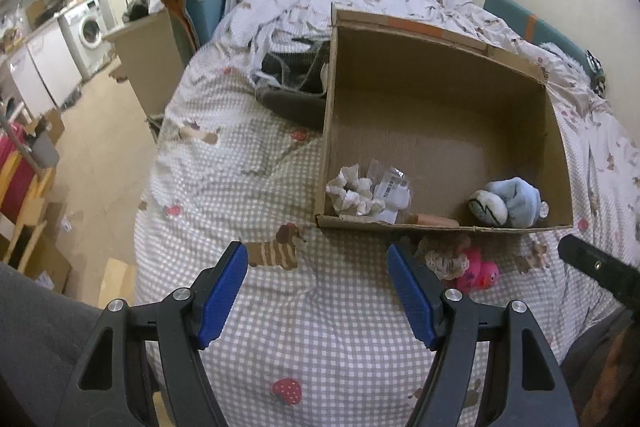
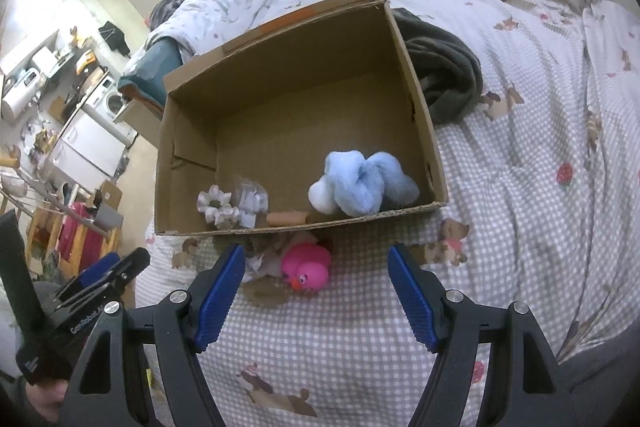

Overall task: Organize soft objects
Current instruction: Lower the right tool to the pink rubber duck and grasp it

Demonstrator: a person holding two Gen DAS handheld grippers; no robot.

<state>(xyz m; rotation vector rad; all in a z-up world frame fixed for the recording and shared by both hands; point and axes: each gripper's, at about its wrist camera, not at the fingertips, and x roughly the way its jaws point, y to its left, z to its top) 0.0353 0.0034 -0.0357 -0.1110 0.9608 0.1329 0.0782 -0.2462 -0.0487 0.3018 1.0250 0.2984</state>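
An open cardboard box [image 1: 440,131] [image 2: 416,95] sits on the bed. Inside it lie a light blue plush [image 1: 510,203] [image 2: 360,187], a white scrunchie [image 1: 352,189] [image 2: 218,205], a clear packet [image 1: 390,185] [image 2: 252,203] and a tan tube [image 1: 434,219] [image 2: 288,217]. In front of the box lie a pink duck [image 1: 480,273] [image 2: 308,265] and a beige scrunchie [image 1: 444,255] [image 2: 260,261]. My left gripper [image 1: 318,263] is open and empty, left of the duck. My right gripper [image 2: 316,263] is open and empty, with the duck between its fingers' line.
A checked duvet [image 1: 280,327] [image 2: 520,187] covers the bed. A dark garment [image 1: 296,99] [image 2: 444,67] lies beside the box. The bed edge drops to the floor on the left, with boxes and a washing machine [image 1: 90,27] beyond.
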